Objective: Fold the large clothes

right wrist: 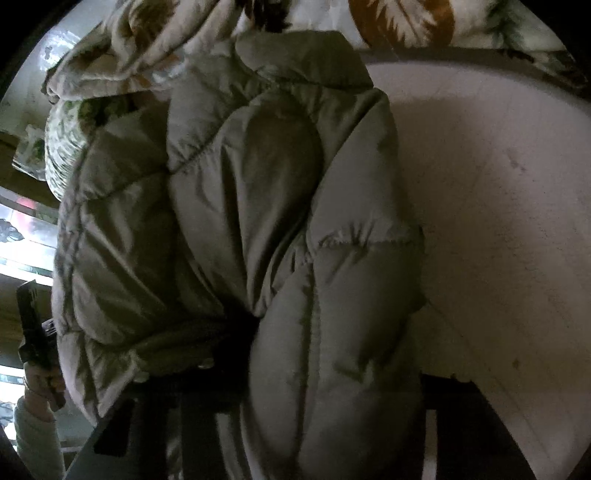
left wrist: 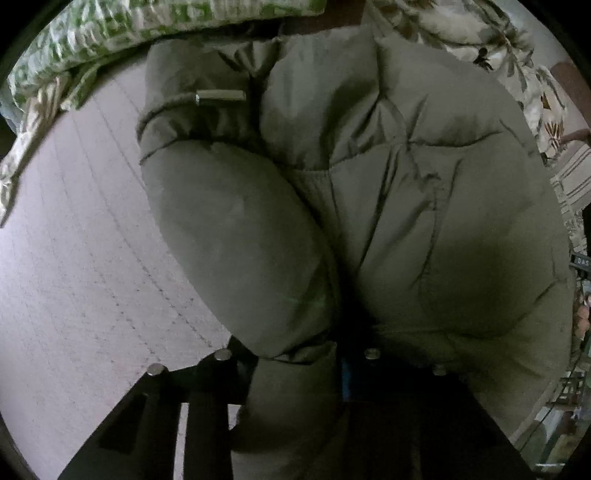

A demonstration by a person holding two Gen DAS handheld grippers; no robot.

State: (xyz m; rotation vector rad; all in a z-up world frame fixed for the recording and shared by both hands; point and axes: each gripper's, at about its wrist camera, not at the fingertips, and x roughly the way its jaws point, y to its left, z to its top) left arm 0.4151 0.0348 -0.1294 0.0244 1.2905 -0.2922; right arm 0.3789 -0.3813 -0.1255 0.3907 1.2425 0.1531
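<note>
Your left tool (left wrist: 295,363) clamped on puffy olive jacket (left wrist: 369,184), padding bulging between fingers. Your right tool (right wrist: 236,373) same deal, pinching fold of jacket (right wrist: 240,221). Jacket bunched up on bed (left wrist: 74,258), pale quilted cover underneath. Metal drawcord tip (left wrist: 220,96) lying on far part. Green patterned pillow (left wrist: 110,29) and floral blanket (right wrist: 369,22) at bed's far edge.

Pink quilted bedspread (left wrist: 74,229), green pillow (left wrist: 110,33), floral blanket (right wrist: 402,22)

Puffer jacket (left wrist: 369,184) on the mattress (left wrist: 74,258), bedding (left wrist: 110,33) behind it
</note>
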